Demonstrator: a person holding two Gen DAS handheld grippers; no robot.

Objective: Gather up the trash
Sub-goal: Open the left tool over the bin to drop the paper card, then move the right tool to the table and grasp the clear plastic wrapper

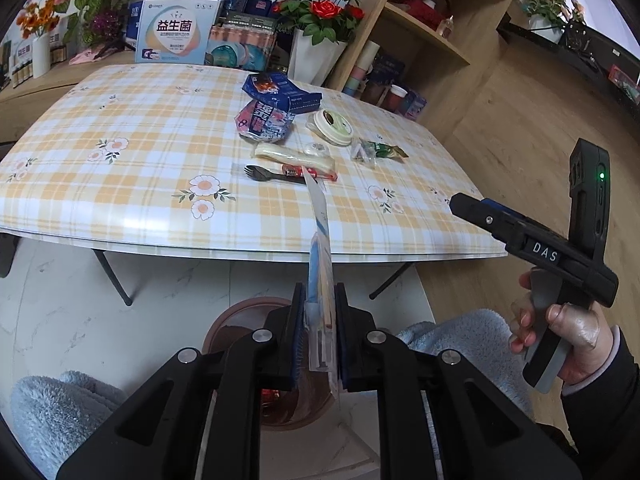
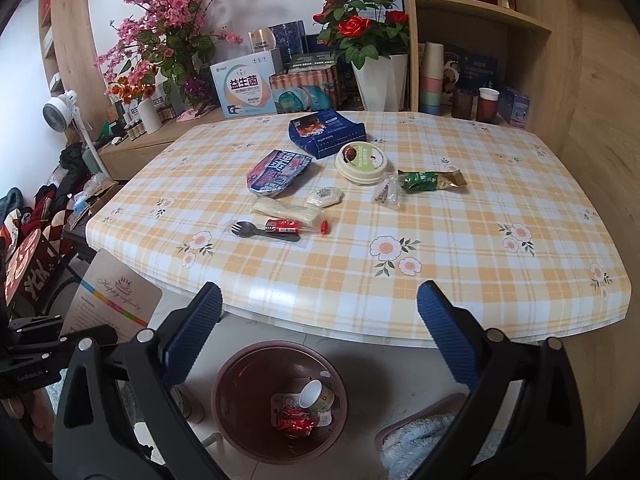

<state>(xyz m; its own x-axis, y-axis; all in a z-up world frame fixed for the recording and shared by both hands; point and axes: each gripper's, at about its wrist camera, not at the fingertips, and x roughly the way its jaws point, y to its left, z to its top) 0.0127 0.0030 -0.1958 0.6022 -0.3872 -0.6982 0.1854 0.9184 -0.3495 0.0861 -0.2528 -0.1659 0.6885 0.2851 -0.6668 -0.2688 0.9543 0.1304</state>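
My left gripper (image 1: pixel 318 332) is shut on a flat card-like package (image 1: pixel 320 264) seen edge-on, held above the brown trash bin (image 1: pixel 240 320) on the floor. The same package (image 2: pixel 116 292) shows at the left of the right wrist view. My right gripper (image 2: pixel 320 320) is open and empty above the bin (image 2: pixel 240 420), which holds a red wrapper (image 2: pixel 294 420) and a cup with a white spoon (image 2: pixel 314 394). On the checked table (image 2: pixel 440 280) lie a blue box (image 2: pixel 326 132), a crushed can (image 2: pixel 276 172), a round lid (image 2: pixel 362 162), a green wrapper (image 2: pixel 430 180) and a black spork (image 2: pixel 264 230).
Flower vases and boxes (image 2: pixel 244 84) stand behind the table. A wooden shelf (image 2: pixel 480 40) with cups is at the back right. Blue fluffy slippers (image 2: pixel 416 440) are on the floor by the bin. Clutter and a fan (image 2: pixel 60 112) sit at the left.
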